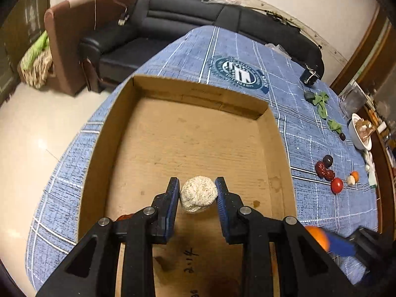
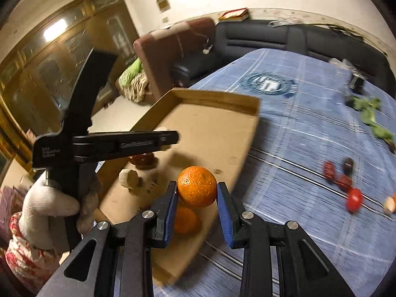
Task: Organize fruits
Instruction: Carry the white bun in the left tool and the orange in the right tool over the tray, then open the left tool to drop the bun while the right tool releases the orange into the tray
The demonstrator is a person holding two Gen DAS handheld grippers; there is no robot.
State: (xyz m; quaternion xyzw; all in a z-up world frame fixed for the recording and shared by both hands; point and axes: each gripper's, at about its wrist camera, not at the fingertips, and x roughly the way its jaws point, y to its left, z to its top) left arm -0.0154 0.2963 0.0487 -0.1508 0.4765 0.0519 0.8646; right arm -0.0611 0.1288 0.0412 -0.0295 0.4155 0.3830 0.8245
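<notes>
Gripping a pale, rough-skinned round fruit point(image 1: 198, 194) between its blue pads, the left gripper point(image 1: 197, 193) holds it above the floor of the shallow cardboard box point(image 1: 188, 133); both pads touch the fruit's sides. The right gripper point(image 2: 197, 193) is closed on an orange point(image 2: 197, 186), held over the near right corner of the box. A second orange point(image 2: 185, 219) lies in the box directly below it. Also in the box: a tan, stubby piece point(image 2: 128, 178) and a dark red fruit point(image 2: 143, 159), partly hidden by the left gripper as seen from the right wrist. The box rests on a blue checked tablecloth point(image 1: 309, 128). To the right of the box, on the cloth, lie a cherry tomato point(image 1: 336, 185), red dates point(image 1: 324, 169), a dark plum point(image 1: 327, 160) and green leaves point(image 1: 321, 101). A white bowl point(image 1: 355, 136) stands at the table's right edge. The right-wrist view is motion-blurred.
</notes>
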